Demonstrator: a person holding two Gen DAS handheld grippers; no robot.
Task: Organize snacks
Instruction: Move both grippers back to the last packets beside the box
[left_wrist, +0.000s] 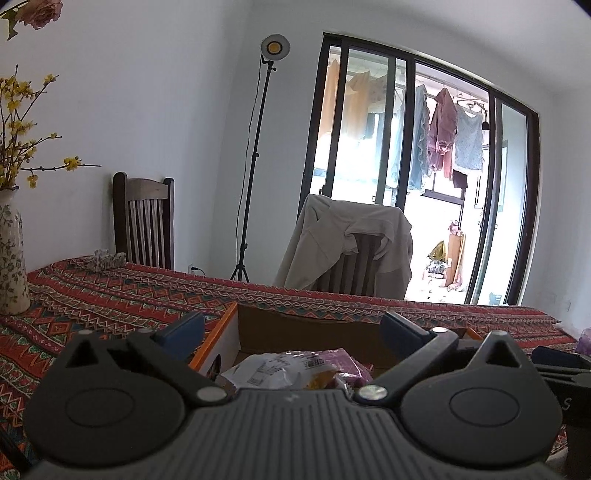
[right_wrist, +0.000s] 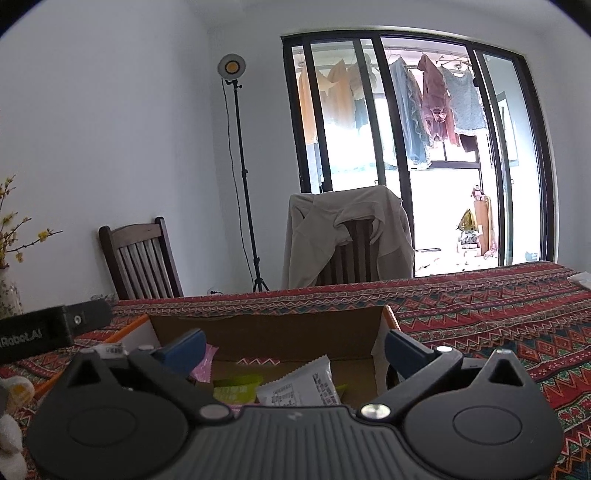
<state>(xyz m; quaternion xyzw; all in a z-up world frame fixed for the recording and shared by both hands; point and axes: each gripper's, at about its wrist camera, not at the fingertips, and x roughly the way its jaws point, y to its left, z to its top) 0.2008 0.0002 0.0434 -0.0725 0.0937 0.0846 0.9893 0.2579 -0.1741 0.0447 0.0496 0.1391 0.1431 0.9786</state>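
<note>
In the left wrist view, the left tongs (left_wrist: 291, 330) stood wide open with nothing between the blue fingers (left_wrist: 183, 328). Right in front of them and a little below was an open cardboard box (left_wrist: 306, 326) on the surface (left_wrist: 110, 295), which wore a red patterned cloth. Snack packets (left_wrist: 295, 371), white, purple and yellow, lay inside the box, under the gap of the tongs. Far to the left of the tongs stood a flowered vase (left_wrist: 11, 258).

In the right wrist view, the right tongs (right_wrist: 295, 349) were also wide open and held nothing. The same box (right_wrist: 266, 325) sat just ahead of them. A white packet (right_wrist: 299, 384), a green packet (right_wrist: 236, 387) and a pink packet (right_wrist: 205, 363) lay in it, below the open fingers. To the left of these tongs, part of the other black tool (right_wrist: 55, 328) poked in.
</note>
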